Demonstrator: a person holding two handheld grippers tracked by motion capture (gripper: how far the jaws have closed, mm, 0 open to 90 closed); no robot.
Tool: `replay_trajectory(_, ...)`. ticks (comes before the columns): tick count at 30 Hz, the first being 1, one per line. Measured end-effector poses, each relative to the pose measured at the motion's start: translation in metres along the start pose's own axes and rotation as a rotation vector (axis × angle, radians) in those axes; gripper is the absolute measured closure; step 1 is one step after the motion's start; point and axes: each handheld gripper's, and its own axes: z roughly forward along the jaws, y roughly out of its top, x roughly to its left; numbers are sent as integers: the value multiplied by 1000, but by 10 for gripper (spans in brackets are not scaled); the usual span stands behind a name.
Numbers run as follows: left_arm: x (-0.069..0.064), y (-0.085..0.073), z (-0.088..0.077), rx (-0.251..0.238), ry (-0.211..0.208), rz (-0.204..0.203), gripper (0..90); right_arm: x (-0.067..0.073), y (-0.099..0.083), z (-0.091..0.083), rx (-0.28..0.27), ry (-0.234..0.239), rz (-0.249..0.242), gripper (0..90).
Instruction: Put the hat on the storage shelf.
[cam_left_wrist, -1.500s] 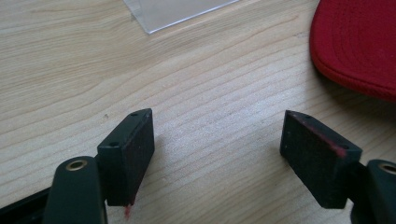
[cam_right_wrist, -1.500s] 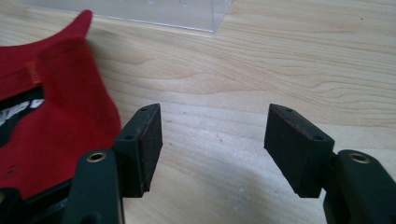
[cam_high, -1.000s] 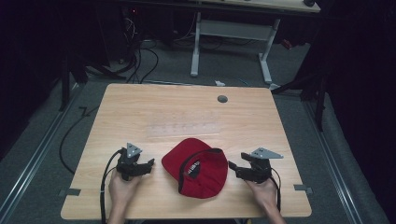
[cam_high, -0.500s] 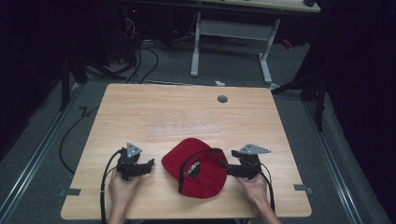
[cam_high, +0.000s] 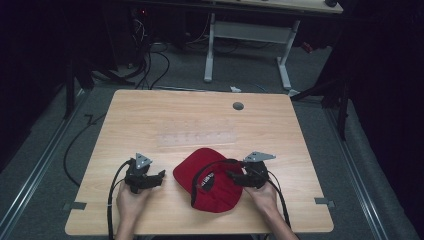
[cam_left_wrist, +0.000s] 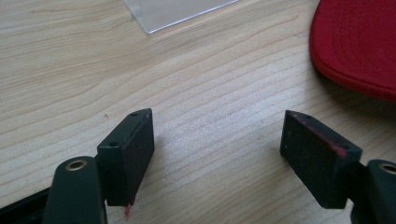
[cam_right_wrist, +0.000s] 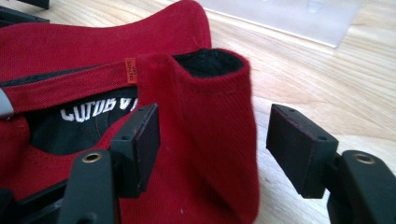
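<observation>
**Straddling a soft fold: where the grip could fail**

Lying upside down on the near middle of the wooden table (cam_high: 150, 120), the red cap (cam_high: 212, 187) was noted with its dark lining and white lettering facing up. A clear plastic sheet (cam_high: 195, 137) lay flat on the wood just beyond it.

The right gripper (cam_right_wrist: 212, 140) was seen open, its jaws set on either side of a raised fold of the cap's red cloth; the left-hand pad sat over the lining side, the other stood off the fold above bare wood. No contact by either pad could be confirmed. The left gripper (cam_left_wrist: 217, 149) was held open over bare wood beside the cap's edge, gripping nothing.

Risks judged from this position:
- The fold was soft and stood up on its own; if the jaws were closed slowly or off-centre, it could be pushed flat rather than pinched.
- Only a thin edge of cloth might be caught, and this could slip out once the cap's weight was taken.
- With the cap unheld elsewhere, it could be dragged across the smooth table instead of lifted.
- The plastic sheet lay near enough to be nudged if the cap was shoved forward.
</observation>
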Motion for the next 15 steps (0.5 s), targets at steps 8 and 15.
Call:
replay_trajectory(8, 0, 0, 0, 0, 0, 0, 263, 1, 3, 10, -5, 16, 8, 367)
replay_trajectory(15, 0, 0, 0, 0, -1, 0, 263, 2, 3, 17, 6, 27, 9, 380)
